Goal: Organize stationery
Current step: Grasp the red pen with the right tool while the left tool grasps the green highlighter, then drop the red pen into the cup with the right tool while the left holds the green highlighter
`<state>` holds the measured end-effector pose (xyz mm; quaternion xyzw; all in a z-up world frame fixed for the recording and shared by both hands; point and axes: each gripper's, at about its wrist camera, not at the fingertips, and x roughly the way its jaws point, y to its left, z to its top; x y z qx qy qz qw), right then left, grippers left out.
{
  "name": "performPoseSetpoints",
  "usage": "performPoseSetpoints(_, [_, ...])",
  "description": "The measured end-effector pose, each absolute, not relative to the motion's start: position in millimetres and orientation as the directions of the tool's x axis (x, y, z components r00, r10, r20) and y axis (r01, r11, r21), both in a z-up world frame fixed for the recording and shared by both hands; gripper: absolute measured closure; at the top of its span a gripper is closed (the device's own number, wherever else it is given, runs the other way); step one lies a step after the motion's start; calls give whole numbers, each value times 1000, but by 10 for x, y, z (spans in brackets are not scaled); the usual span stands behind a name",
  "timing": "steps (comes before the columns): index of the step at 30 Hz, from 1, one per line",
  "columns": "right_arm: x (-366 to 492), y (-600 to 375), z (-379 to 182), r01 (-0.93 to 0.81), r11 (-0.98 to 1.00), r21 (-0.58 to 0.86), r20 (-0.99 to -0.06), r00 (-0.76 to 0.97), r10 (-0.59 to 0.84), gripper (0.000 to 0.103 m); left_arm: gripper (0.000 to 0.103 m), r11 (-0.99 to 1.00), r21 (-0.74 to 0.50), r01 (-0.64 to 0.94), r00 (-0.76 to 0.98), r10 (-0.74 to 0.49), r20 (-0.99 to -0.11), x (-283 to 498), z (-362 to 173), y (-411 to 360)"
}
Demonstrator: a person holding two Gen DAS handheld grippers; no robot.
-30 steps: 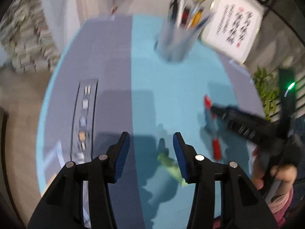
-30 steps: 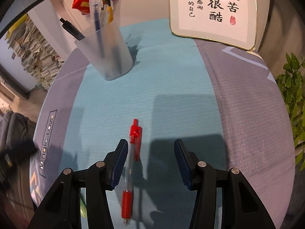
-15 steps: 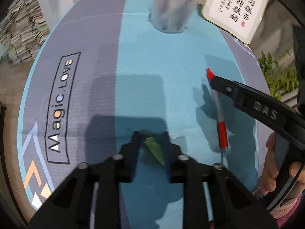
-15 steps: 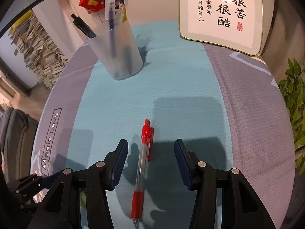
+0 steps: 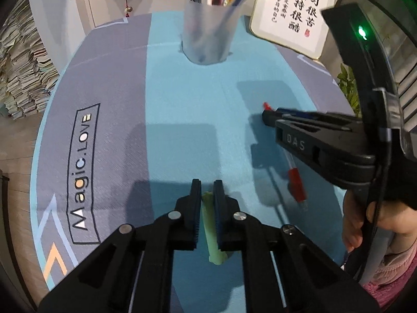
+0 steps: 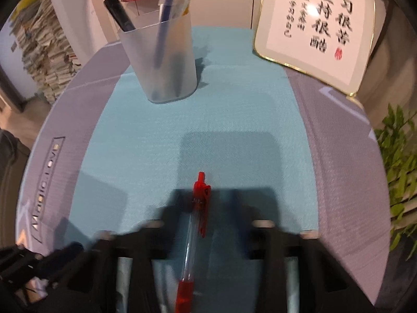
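Note:
My left gripper (image 5: 207, 190) points down at the blue mat. Its jaws are closing, and the pads press on a pale green pen (image 5: 215, 253) that lies between them. To its right a red pen (image 5: 295, 185) lies on the mat. My right gripper (image 5: 269, 116) is over that pen's upper half, with its jaws closing and drawn together about it. In the right wrist view the red pen (image 6: 194, 234) runs up between blurred fingers. A frosted pen cup (image 5: 208, 39) (image 6: 161, 62) holding several pens stands upright at the far side.
A framed calligraphy sign (image 5: 292, 13) (image 6: 312, 26) leans at the back right. A green plant (image 6: 396, 169) stands off the table's right edge and stacked papers (image 5: 20, 73) lie beyond the left. The mat's grey band carries a logo (image 5: 83, 172). A person's hand (image 5: 365, 221) grips the right tool.
The left jaws have gone from wide apart to pressed on the green pen. The right gripper slid over the red pen and its jaws came together. Both grippers sank slightly.

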<state>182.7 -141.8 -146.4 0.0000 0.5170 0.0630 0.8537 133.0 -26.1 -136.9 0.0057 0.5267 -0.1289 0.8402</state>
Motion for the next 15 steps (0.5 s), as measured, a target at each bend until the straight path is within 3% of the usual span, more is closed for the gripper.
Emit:
performPoseSetpoints(3, [1819, -1512, -1385, -109, 976, 188, -861, 460, 217, 88, 96, 969, -126, 214, 442, -210, -872, 1320, -1293, -192])
performPoseSetpoints(15, [1463, -1649, -646, -163, 958, 238, -723, 628, 286, 88, 96, 972, -101, 211, 552, -204, -809, 1287, -970, -68])
